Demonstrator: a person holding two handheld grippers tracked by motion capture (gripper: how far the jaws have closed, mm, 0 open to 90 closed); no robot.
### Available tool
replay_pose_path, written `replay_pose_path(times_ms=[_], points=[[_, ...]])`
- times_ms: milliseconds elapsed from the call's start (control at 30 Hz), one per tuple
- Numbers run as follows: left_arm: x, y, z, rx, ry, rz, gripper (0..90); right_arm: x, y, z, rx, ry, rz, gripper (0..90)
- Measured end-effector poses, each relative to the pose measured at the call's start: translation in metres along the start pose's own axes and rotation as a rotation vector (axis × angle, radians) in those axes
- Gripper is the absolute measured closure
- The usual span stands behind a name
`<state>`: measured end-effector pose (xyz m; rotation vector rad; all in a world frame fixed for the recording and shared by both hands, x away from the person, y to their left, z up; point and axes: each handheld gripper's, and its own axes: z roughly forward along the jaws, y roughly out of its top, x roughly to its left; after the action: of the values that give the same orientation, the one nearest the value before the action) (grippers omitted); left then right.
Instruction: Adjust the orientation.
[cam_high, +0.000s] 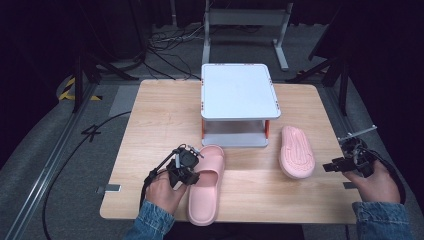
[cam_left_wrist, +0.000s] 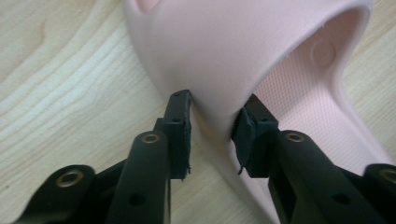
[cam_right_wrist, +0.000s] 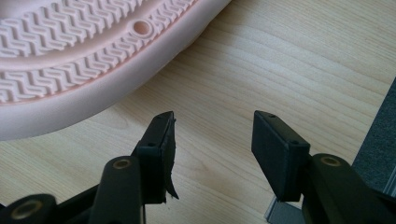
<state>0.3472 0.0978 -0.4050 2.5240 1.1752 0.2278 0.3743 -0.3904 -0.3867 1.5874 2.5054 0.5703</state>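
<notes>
A pink slipper (cam_high: 205, 192) lies right way up near the table's front, left of centre. My left gripper (cam_high: 196, 170) is at its left side, shut on the edge of the slipper's strap (cam_left_wrist: 219, 56); the strap is pinched between the two black pads (cam_left_wrist: 180, 126). A second pink slipper (cam_high: 296, 151) lies sole up on the right, and its ribbed sole (cam_right_wrist: 70, 42) is seen up close. My right gripper (cam_high: 328, 166) is held just right of it near the table's right edge, and this right gripper (cam_right_wrist: 215, 122) stands open over bare wood with nothing between its jaws.
A white two-level rack (cam_high: 238, 91) with orange posts stands at the middle back of the wooden table (cam_high: 155, 120), just beyond both slippers. The table's right edge and grey floor (cam_right_wrist: 380, 140) lie close beside the right gripper. Cables and stand legs are on the floor behind.
</notes>
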Motion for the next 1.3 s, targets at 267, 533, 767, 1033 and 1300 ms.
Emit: replay_pose_path(times_ms=[267,533,767,1033,1300], points=[[0.005,0.003,-0.004,-0.020,0.005,0.014,78.7,0.000,-0.003,0.000,0.007,-0.005,-0.003,49.8],[0.007,0.010,-0.013,-0.057,-0.012,0.020,80.7,-0.003,-0.008,-0.001,0.007,-0.010,0.013,49.8],[0.005,0.029,-0.016,-0.086,0.000,0.035,80.2,0.000,-0.009,0.000,0.010,-0.011,0.014,49.6],[0.006,0.057,-0.016,-0.123,0.022,0.032,79.5,-0.001,-0.010,0.001,0.015,-0.011,0.016,49.6],[0.020,0.079,-0.009,-0.149,0.026,-0.020,78.0,0.000,-0.010,0.002,0.015,-0.010,0.010,49.5]])
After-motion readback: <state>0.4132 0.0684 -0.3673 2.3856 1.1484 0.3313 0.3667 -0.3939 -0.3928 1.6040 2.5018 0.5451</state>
